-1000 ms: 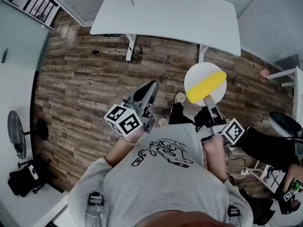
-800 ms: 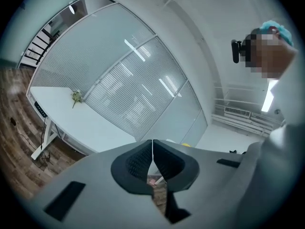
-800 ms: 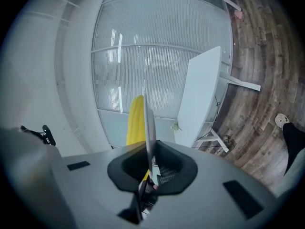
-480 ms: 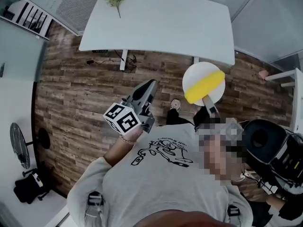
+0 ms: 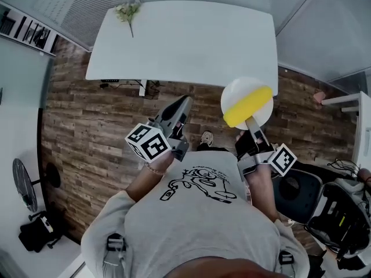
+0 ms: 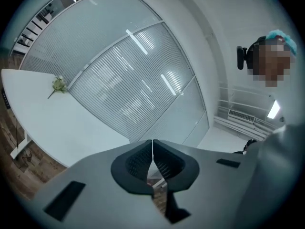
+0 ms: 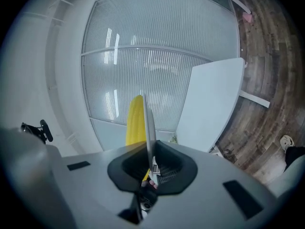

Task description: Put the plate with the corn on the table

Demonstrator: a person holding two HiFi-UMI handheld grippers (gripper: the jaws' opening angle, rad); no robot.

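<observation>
Carrying step: the right claw [image 5: 251, 120] clamps the rim of the white plate [image 5: 235, 91], corn [image 5: 248, 106] on it, by the near edge of the worktop [image 5: 185, 39]. The left claw [image 5: 184, 104] is closed and empty. Next, it likely needs to reach forward and lower the plate level.

Grey T-shirt [image 5: 197, 219] with black graphic print [image 5: 200, 187] on the chest, thin bracelet [image 5: 152, 171], dark trousers [image 5: 219, 150], pale shoe [image 5: 206, 138], strap buckles [image 5: 115, 245] at shoulders, left gripper [image 5: 185, 100] and right gripper [image 5: 250, 120] grey, each with black-and-white marker cube [image 5: 149, 142].

White table [image 5: 191, 45] w/ flower sprig [image 5: 126, 11]
</observation>
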